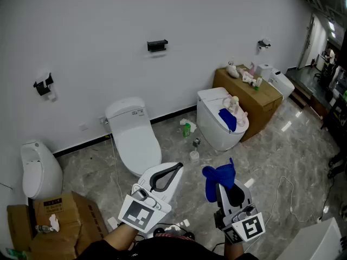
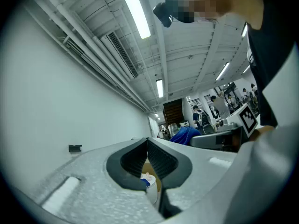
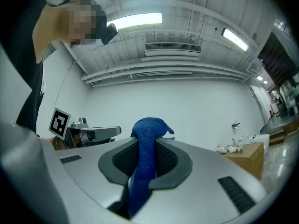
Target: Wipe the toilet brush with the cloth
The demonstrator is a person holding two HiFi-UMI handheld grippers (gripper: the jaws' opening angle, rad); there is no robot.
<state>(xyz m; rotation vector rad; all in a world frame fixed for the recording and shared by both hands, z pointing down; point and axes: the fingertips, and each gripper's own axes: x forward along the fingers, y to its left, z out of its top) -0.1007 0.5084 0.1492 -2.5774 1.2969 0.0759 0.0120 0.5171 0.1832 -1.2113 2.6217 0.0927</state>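
My right gripper point(image 1: 224, 185) is shut on a blue cloth point(image 1: 219, 175), which bunches up above the jaw tips at the lower middle of the head view. In the right gripper view the blue cloth point(image 3: 145, 133) runs down between the dark pads of the right gripper point(image 3: 144, 143). To its left, my left gripper point(image 1: 178, 167) is shut with nothing in it. In the left gripper view the left gripper point(image 2: 147, 142) shows its jaws meeting at the tips. Both grippers are raised and point at the wall. I cannot pick out a toilet brush in any view.
A white toilet point(image 1: 134, 137) stands ahead against the wall. A second toilet point(image 1: 214, 124) to the right carries another blue cloth point(image 1: 227, 118) and pale items. A urinal point(image 1: 38, 169) and cardboard boxes point(image 1: 51, 221) are at the left, a cardboard crate point(image 1: 260, 104) at the right. Small bottles point(image 1: 187, 129) and cables lie on the floor.
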